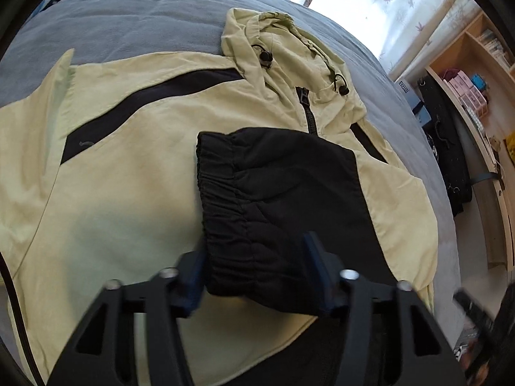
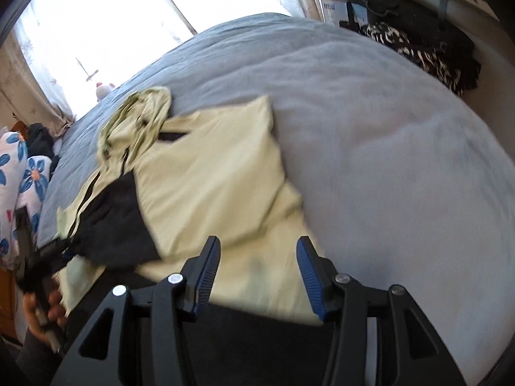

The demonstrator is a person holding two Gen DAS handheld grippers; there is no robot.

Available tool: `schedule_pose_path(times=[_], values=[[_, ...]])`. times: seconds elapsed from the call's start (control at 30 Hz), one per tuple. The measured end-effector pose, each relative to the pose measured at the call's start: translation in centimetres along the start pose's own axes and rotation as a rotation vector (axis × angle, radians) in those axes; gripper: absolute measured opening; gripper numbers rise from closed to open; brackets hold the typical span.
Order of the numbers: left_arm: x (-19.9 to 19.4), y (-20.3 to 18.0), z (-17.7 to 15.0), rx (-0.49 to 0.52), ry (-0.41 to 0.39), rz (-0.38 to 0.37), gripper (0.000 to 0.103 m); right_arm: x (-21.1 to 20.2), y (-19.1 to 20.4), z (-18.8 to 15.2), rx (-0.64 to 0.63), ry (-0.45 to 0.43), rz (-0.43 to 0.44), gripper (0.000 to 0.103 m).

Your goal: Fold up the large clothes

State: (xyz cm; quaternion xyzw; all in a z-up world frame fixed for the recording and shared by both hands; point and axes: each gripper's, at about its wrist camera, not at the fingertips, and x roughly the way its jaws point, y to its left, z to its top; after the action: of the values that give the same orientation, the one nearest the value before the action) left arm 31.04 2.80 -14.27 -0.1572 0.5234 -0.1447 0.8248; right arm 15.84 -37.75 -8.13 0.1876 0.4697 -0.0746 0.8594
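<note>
A pale yellow hooded jacket [image 1: 135,193] with black panels lies flat, zipper up, on the bed. Its hood [image 1: 289,51] points toward the window. One black sleeve with an elastic cuff [image 1: 257,199] is folded across the chest. My left gripper [image 1: 256,270] hovers over the cuff's near end. Its jaws stand apart on either side of the cuff without pinching it. My right gripper [image 2: 259,267] is open above the jacket's [image 2: 209,167] folded yellow side near the hem, with nothing between its fingers. In the right wrist view the black sleeve [image 2: 119,225] lies at the left, beside a hand [image 2: 48,308] on the other gripper's handle.
The jacket rests on a grey blanket [image 2: 386,128] that covers the bed. Floral pillows [image 2: 19,173] lie at one side. Wooden shelves [image 1: 476,74] and a black bag [image 1: 447,148] stand beside the bed. Dark patterned clothes [image 2: 428,51] hang nearby. Curtained windows are behind the bed.
</note>
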Motion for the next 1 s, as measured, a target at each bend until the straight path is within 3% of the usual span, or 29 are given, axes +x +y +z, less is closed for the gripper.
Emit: schedule_pose_path(times=[0.03,0.17,0.37,0.5,0.57,0.63,0.83,0.9,0.93,1.0], values=[[0.2,-0.1,0.3,0.012,-0.001,0.002,0.031,1.0,-0.2,1.2,-0.01,0.013,0.007,0.049],[-0.1,-0.5,1.2,0.045,-0.022,-0.006,0.016,4.5,-1.7,3.8,-0.016,0.071,0.017,0.049],[-2.0,-1.3,2.6,0.101,-0.129,0.033,0.011,7.1,-2.2,3.7,-0.064,0.127,0.015,0.049],[-0.4,0.1,2.3,0.08,-0.07,0.059,0.011,8.7,-1.9,3.4,-0.102,0.148,0.008,0.049],[0.3,0.7,1.7,0.076,-0.048,0.08,0.011,9.3,-1.6,3.2,-0.105,0.156,0.033,0.019],[0.3,1.1,1.0,0.069,-0.062,0.064,0.011,8.9,-1.3,3.2,-0.116,0.127,-0.014,0.012],[0.9,1.1,-0.5,0.098,-0.053,0.095,0.017,9.7,-0.7,2.8,-0.142,0.148,-0.106,0.016],[0.3,1.1,-0.2,0.104,-0.039,0.114,0.025,9.1,-0.5,3.2,-0.132,0.166,-0.105,0.021],[0.1,1.0,0.1,0.103,-0.032,0.114,0.03,8.6,-0.5,3.4,-0.125,0.166,-0.084,0.028],[-0.6,1.1,0.7,0.092,-0.025,0.105,0.051,7.8,-0.2,3.9,-0.12,0.152,-0.05,0.04]])
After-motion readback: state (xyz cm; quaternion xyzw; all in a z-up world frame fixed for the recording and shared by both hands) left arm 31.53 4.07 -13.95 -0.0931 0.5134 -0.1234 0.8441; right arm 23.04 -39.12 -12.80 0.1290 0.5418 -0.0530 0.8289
